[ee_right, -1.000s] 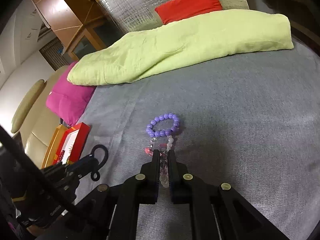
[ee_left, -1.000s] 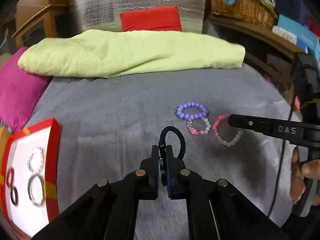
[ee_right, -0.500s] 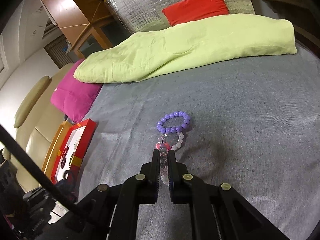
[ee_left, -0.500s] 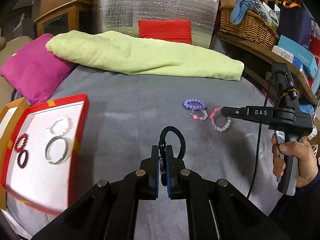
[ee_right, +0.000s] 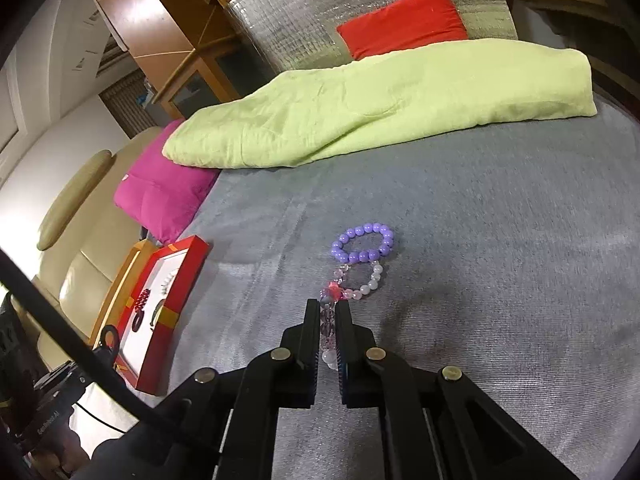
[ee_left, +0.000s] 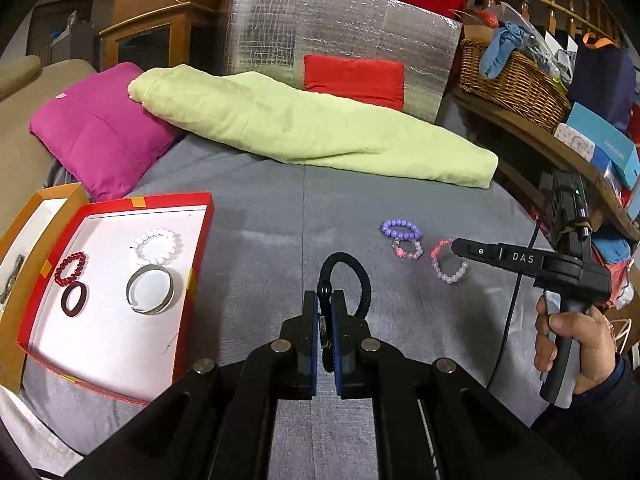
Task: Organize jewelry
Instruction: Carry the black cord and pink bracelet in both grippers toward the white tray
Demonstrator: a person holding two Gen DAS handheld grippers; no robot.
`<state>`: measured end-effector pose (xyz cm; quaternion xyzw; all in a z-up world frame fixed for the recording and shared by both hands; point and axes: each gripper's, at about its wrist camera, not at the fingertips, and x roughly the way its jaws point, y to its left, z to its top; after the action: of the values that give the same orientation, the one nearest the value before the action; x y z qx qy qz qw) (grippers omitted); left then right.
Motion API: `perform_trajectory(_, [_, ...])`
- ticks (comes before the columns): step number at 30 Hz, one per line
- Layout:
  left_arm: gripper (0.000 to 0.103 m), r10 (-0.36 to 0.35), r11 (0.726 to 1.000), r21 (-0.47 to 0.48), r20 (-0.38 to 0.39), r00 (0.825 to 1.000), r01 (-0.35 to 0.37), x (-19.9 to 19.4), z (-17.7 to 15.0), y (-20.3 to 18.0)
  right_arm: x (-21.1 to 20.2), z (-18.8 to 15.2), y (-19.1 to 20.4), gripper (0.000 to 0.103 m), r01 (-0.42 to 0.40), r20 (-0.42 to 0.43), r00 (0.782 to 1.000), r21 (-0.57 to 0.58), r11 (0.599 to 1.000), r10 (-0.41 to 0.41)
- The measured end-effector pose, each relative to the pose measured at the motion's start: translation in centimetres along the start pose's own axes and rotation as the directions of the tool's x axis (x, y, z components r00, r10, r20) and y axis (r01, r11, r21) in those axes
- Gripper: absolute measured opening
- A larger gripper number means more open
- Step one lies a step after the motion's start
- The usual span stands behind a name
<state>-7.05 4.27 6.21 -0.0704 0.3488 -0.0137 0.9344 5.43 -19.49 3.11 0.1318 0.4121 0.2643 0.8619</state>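
Your left tool is clamped on a black ring, held above the grey bed just right of the red box. Your right tool is pinched on a pale bead bracelet lying on the bed, well right of the box. A purple bracelet and a pink one lie touching, just beyond it.
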Motion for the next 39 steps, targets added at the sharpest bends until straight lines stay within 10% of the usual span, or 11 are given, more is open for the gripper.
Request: perform_trajectory(39, [0.006,0.036,0.999,-0.028,0.055,0.998,-0.034,-2.5,1.1,2.1,-1.0,0.3,0.5,0.008,-0.021,0.029,0.999,-0.021,1.000,0.022])
